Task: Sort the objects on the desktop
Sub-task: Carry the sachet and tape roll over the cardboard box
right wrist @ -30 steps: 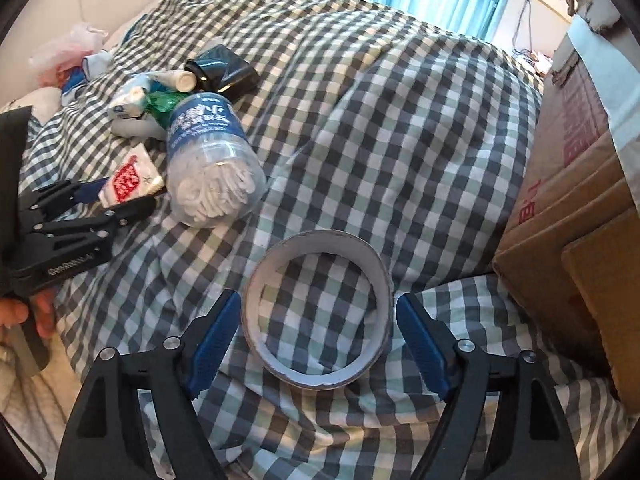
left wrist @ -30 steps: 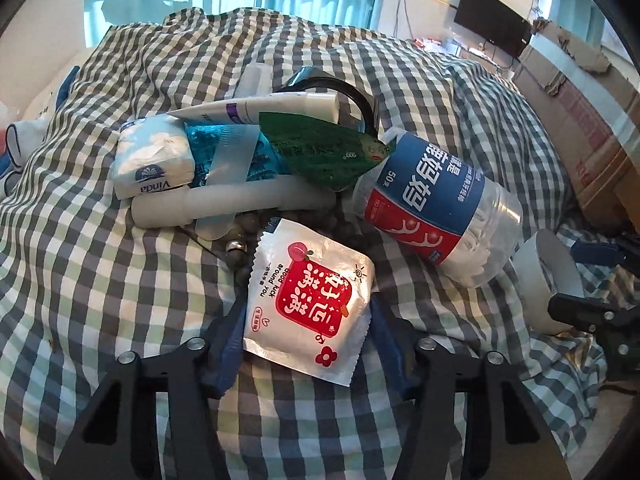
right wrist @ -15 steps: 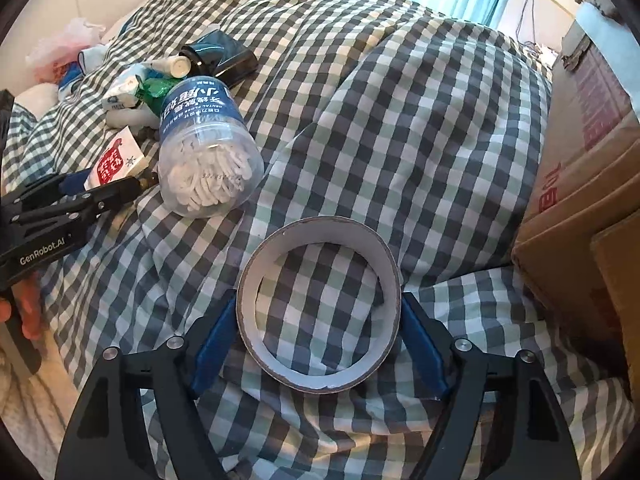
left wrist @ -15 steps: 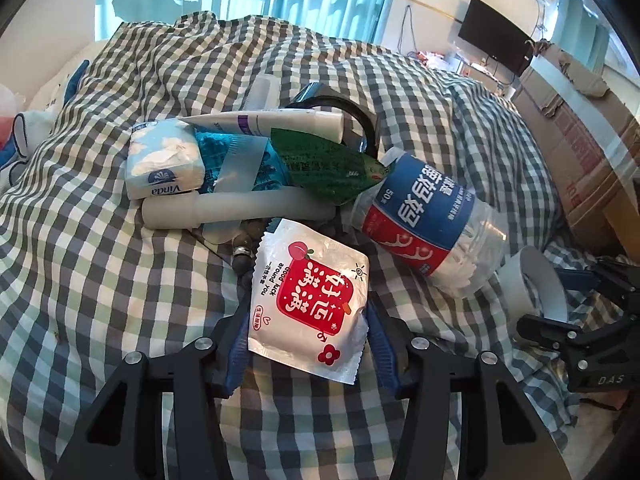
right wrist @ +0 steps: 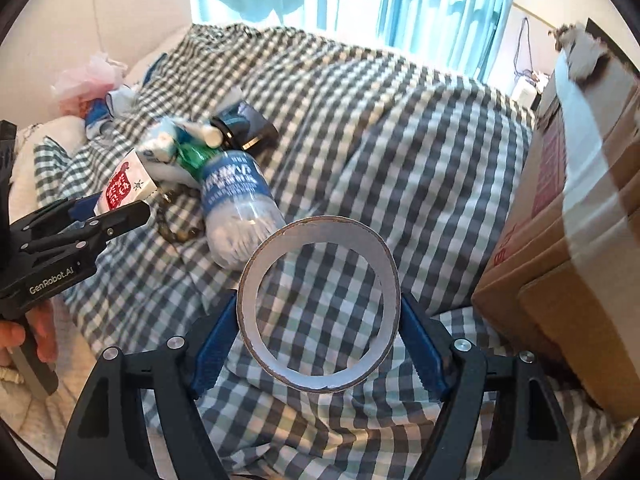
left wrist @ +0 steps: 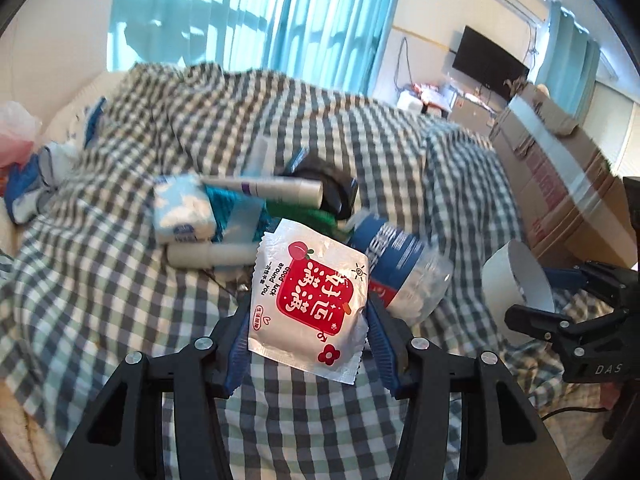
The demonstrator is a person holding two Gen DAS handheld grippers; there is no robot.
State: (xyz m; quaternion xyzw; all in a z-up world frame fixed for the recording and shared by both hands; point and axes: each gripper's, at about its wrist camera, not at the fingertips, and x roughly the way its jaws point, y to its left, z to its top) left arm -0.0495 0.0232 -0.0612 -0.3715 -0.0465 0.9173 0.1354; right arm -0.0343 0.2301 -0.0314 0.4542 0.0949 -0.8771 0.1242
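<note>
My left gripper point(left wrist: 306, 338) is shut on a white sachet with a red label point(left wrist: 308, 296) and holds it above the checked cloth; it also shows in the right wrist view point(right wrist: 124, 186). My right gripper point(right wrist: 320, 344) is shut on a grey tape roll point(right wrist: 318, 308) and holds it off the cloth; the roll also shows in the left wrist view point(left wrist: 518, 280). A pile lies behind: a blue-labelled plastic jar of cotton swabs point(right wrist: 236, 208), a tissue pack point(left wrist: 184, 212), a white tube point(left wrist: 272, 188), a green packet point(left wrist: 308, 216) and a black case point(right wrist: 246, 128).
Cardboard boxes point(right wrist: 576, 220) stand close on the right. The checked cloth point(right wrist: 400, 140) covers the whole surface, with folds. A pink plastic bag point(right wrist: 86, 84) and blue-white cloth point(left wrist: 28, 184) lie at the far left. Curtains and a wall-mounted screen point(left wrist: 490, 62) are behind.
Both grippers closed on their objects and lifted them: the sachet and the tape roll now hang above the cloth, and both views have tilted upward.
</note>
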